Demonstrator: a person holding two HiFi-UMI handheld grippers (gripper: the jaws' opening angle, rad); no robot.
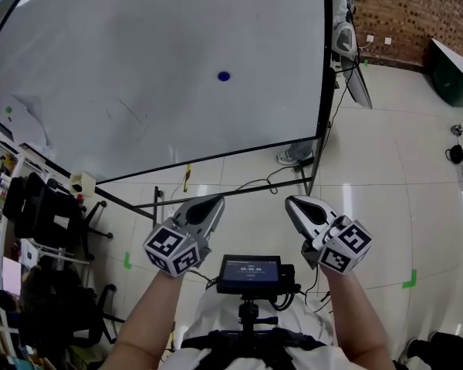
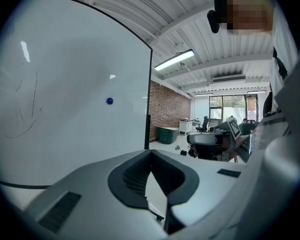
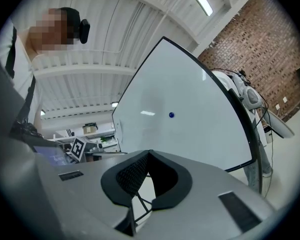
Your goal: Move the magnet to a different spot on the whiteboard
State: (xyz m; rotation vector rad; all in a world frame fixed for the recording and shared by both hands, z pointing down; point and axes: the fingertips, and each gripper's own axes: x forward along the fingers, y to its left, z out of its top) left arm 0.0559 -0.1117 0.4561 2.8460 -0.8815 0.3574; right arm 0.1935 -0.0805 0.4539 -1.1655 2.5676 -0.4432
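A small blue round magnet sticks near the middle of the large whiteboard. It also shows as a blue dot in the left gripper view, the magnet, and in the right gripper view, the magnet. My left gripper and right gripper are held low, side by side, well short of the board. Both have their jaws together with nothing between them.
The whiteboard stands on a black wheeled frame with cables on the tiled floor. Office chairs and shelves stand at the left. A dark green bin sits by the brick wall at the right. A small screen is mounted on my chest.
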